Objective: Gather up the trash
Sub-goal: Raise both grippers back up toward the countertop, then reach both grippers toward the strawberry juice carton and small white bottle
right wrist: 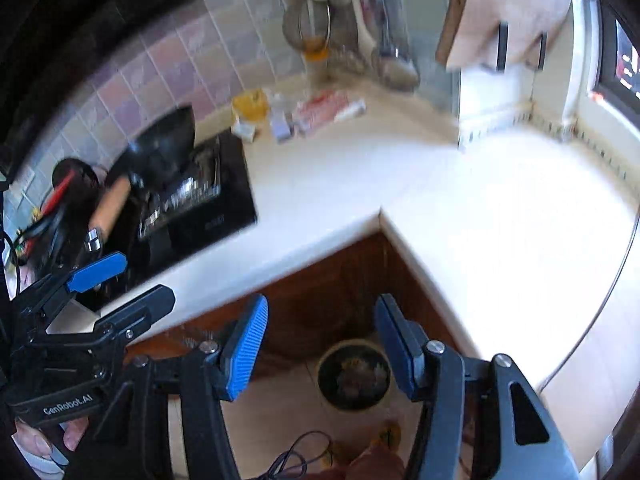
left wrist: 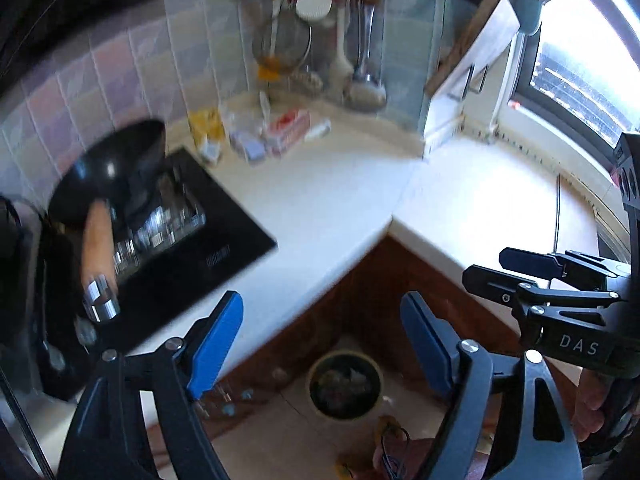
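Observation:
Several pieces of trash lie at the back of the white counter: a yellow wrapper (left wrist: 206, 128) (right wrist: 250, 106), small boxes (left wrist: 250, 148) (right wrist: 282, 126) and a red-and-white package (left wrist: 288, 126) (right wrist: 326, 112). A round bin (left wrist: 344, 386) (right wrist: 354, 376) with rubbish inside stands on the floor below the counter corner. My left gripper (left wrist: 322, 344) is open and empty, held above the bin. My right gripper (right wrist: 320, 348) is open and empty too, also above the bin. Each gripper shows in the other's view, the right one (left wrist: 516, 270) and the left one (right wrist: 128, 280).
A black wok (left wrist: 112, 168) (right wrist: 160, 148) with a wooden handle sits on the black hob (left wrist: 224, 236) (right wrist: 224, 208) at left. Utensils (left wrist: 316, 20) hang on the tiled wall. A cutting board (left wrist: 476, 52) leans by the window. Wooden cabinets (right wrist: 320, 280) are under the counter.

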Motion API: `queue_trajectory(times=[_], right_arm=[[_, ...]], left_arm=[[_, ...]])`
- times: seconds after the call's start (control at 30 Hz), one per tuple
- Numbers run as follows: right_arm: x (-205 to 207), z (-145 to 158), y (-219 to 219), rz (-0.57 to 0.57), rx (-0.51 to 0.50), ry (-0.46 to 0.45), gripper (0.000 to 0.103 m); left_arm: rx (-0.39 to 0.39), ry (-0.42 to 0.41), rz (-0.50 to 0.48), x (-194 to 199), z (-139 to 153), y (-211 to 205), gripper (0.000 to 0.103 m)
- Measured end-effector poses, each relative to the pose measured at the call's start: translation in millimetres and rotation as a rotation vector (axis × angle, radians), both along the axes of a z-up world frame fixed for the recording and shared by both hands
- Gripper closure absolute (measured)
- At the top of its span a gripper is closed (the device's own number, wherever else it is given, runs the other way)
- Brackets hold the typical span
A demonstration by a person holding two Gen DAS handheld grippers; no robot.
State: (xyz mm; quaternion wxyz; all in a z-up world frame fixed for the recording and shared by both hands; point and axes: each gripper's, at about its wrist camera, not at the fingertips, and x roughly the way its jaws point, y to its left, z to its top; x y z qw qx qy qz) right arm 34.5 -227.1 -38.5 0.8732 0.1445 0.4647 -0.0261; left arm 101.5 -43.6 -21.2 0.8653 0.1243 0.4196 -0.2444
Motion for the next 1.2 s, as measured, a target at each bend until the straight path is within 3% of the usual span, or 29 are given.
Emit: queue_trajectory(times=[0.2, 0.57, 0.87, 1.07, 1.2], right_arm=[[35.1, 20.3, -16.8, 0.006, 0.0, -0.043, 0.046], [137.5, 16.1, -64.5, 0.082, 0.032, -0.073, 0.046], [219.1, -4.7, -86.3, 0.052, 0.035, -0.051, 0.046], [259.6, -33.0, -93.2, -0.004, 0.048, 0.011, 0.047], [281.1, -52.4, -96.4, -0.04, 0.074, 0.042, 0.046]], left_arm=[[-0.001, -0.027, -0.016, 51.0, 33.4, -30.6, 0.022], [0.082, 0.029, -0.014, 191.2, 40.7, -69.0, 0.022], [0.109, 0.053, -0.1, 289.0, 12.2, -93.9, 0.022], [0.127, 0.094, -0.211, 339.3, -30.2, -117.4, 0.022], [0.133, 0.163, -0.231, 374.1, -63.8, -124.9, 0.024]])
